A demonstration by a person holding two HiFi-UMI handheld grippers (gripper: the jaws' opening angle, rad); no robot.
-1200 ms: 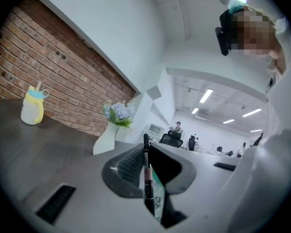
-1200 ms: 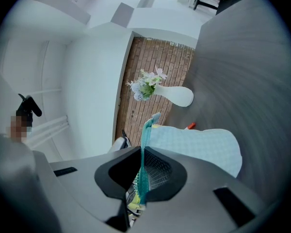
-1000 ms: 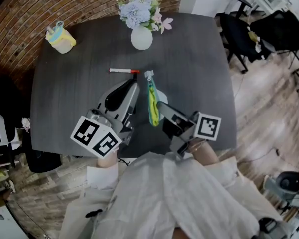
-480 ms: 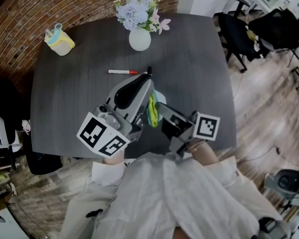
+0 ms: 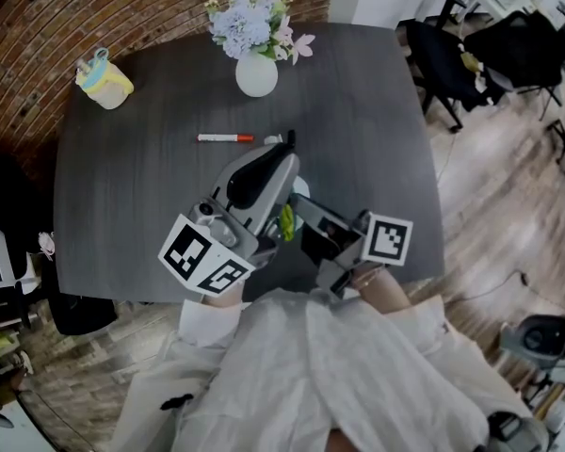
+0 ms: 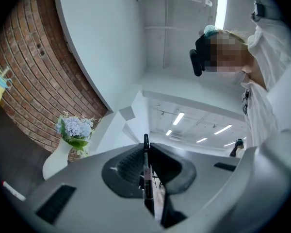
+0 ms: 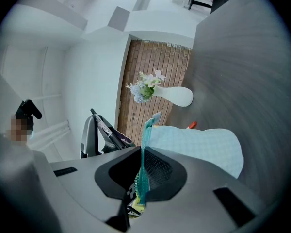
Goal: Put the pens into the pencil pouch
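Dark grey tabletop [image 5: 132, 196] runs up to a brick wall [image 5: 38, 26], with wooden floor [image 5: 490, 186] and chairs [image 5: 452, 55] beyond its right edge. A white vase [image 5: 256, 75] holding pale flowers [image 5: 245, 22] stands near the far edge. A yellow cup [image 5: 104, 81] sits at the far left corner; what is in it cannot be made out.

One red-capped pen [image 5: 224, 138] lies alone between the vase and the grippers, with broad bare surface to its left and right. The pale blue pencil pouch [image 7: 199, 147] lies toward the near edge, touching the tabletop, its green lining just showing in the head view. Its contents cannot be told.

The right gripper [image 7: 144, 154] is level, and its fingers [image 7: 157, 169] are clenched on the pouch's teal zipper edge, lifting that edge upright.

The left gripper [image 5: 281, 158] is raised off the tabletop just beside the right one, tilted upward. Its fingers [image 6: 126, 166] are pinched on a black pen [image 6: 146, 178], which runs along them and sticks out past their tips, not in the pouch.
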